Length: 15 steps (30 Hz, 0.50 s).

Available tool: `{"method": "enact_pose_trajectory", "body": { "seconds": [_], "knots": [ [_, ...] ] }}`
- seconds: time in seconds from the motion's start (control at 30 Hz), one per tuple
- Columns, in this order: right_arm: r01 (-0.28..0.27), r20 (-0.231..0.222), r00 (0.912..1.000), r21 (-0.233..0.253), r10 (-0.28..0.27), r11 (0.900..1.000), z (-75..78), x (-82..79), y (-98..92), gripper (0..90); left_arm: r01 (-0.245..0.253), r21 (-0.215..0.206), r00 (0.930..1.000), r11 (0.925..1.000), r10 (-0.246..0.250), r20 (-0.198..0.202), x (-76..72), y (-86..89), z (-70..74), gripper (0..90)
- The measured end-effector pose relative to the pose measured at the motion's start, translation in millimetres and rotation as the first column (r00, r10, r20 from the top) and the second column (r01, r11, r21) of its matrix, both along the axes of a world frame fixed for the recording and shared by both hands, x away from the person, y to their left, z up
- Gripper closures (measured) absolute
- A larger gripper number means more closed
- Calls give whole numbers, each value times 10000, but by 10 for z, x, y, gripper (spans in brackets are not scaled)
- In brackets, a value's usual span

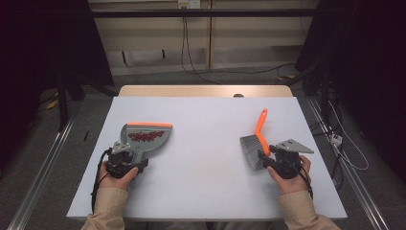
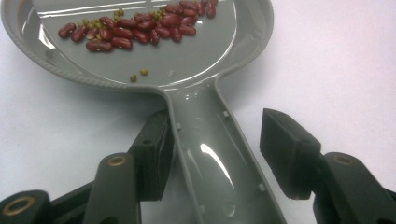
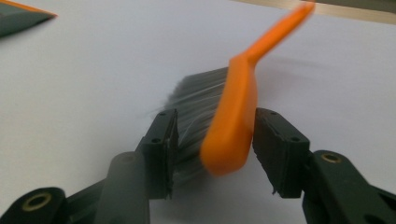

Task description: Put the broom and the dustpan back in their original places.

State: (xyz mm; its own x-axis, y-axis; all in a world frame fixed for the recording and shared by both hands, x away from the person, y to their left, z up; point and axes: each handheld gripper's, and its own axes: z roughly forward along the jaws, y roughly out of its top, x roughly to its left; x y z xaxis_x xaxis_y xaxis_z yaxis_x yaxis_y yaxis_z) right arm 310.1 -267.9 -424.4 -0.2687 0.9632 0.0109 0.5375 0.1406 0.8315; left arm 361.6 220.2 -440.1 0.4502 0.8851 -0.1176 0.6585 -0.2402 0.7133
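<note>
Grey dustpan [image 1: 146, 136] lies just ahead of the left tool [image 1: 125, 162] on the desk [image 1: 206, 143], red beans [image 1: 146, 137] in its tray; the brush [image 1: 256, 143] sits at the right tool [image 1: 275, 160], well apart.

Left gripper view: the tool [image 2: 215, 154] is open, one jaw touching the dustpan handle [image 2: 210, 154], the other clear of it.

Right gripper view: the tool [image 3: 215, 144] straddles the orange brush back [image 3: 233, 121], jaws part open, bristles [image 3: 196, 107] against one jaw.

Pale table [image 1: 206, 191] on grey floor [image 1: 158, 76] — cables [image 1: 191, 57], dark curtains [image 1: 43, 43]
</note>
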Motion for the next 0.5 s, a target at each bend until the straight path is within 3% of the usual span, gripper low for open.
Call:
{"method": "enact_pose_trajectory", "body": {
  "seconds": [0.07, 0.23, 0.5],
  "knots": [
    [-27, 255, 9997, -14, 27, 10000, 29, -66, -20, 462, 13, -196, 9999, 9998, -11, 100, -18, 20, 28, 438],
    [-674, 795, 9947, 171, 658, 9976, 70, -135, -24, 350, 57, -443, 9995, 9990, -42, 326, -50, 24, 87, 360],
    [-875, 884, 9927, 592, 821, 9944, 42, -84, -97, 263, 36, -415, 9990, 9991, -17, 457, -63, 31, 91, 284]
  ]
}}
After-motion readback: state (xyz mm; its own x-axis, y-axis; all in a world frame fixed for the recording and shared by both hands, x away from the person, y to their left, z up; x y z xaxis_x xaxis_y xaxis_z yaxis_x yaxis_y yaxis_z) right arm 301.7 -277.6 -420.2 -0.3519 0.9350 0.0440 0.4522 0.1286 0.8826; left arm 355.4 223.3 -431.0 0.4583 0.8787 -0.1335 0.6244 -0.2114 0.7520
